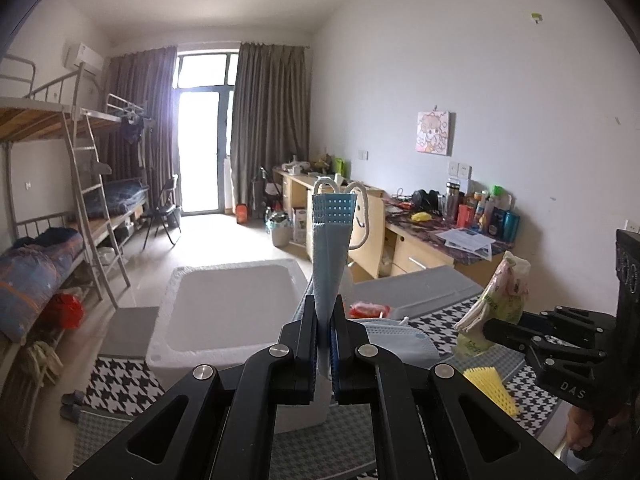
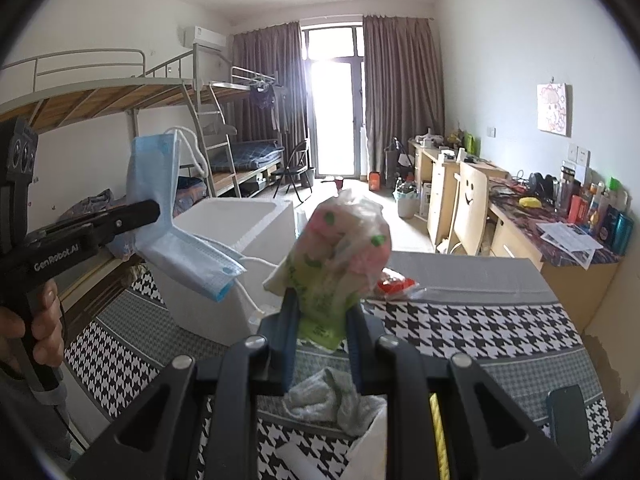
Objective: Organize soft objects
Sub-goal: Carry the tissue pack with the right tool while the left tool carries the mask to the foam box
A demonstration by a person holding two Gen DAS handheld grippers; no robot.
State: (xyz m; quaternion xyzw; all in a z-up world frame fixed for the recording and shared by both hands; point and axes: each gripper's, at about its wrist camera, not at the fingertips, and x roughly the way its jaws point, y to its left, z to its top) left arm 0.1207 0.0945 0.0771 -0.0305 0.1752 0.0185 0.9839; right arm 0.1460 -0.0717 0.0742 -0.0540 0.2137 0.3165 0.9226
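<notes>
Left wrist view: the left gripper [image 1: 324,320] was clamped on a folded blue face mask [image 1: 331,240], which stood upright between the jaws with its white ear loops [image 1: 362,196] at the top. Beyond it, an open white foam box [image 1: 224,308] rested on the houndstooth bed cover [image 1: 532,396], toward the cover's left edge. A second blue mask [image 1: 400,340] lay on the cover just right of the box, near a red packet [image 1: 366,310]. A yellow mesh sleeve [image 1: 494,390] lay on the cover toward its right edge.

Right wrist view: the right gripper [image 2: 320,320] was closed on a soft plastic-wrapped packet, pink and green [image 2: 340,252], held upright above the cover. A grey cloth [image 2: 332,400] lay below the jaws. The left gripper appeared at the left, its mask bent and drooping over the foam box. A gripper handle was grasped by the person's hand [image 2: 36,328] at the left edge.
</notes>
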